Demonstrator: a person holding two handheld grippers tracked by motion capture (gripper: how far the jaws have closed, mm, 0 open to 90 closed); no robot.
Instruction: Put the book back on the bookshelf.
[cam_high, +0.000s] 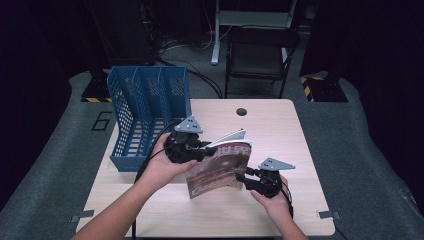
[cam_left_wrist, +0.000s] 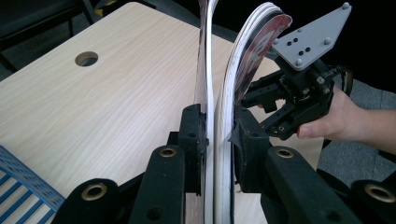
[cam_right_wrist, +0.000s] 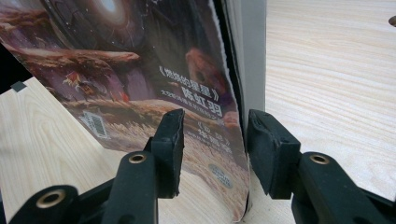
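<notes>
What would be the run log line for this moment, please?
left gripper: shut on magazine | right gripper: open around its edge | magazine: upright on table

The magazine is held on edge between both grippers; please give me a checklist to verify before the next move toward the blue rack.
1. Left gripper clamps the magazine: ok, both pads press the pages on each side.
2. Right gripper grips the magazine: not ok, its jaws straddle the lower edge with gaps showing.
3. Magazine closed and flat: not ok, pages fan apart at the top.
4. Blue file rack upright with open slots: ok.
5. Table free between magazine and rack: ok.
6. Which slot fits the magazine: cannot tell.
</notes>
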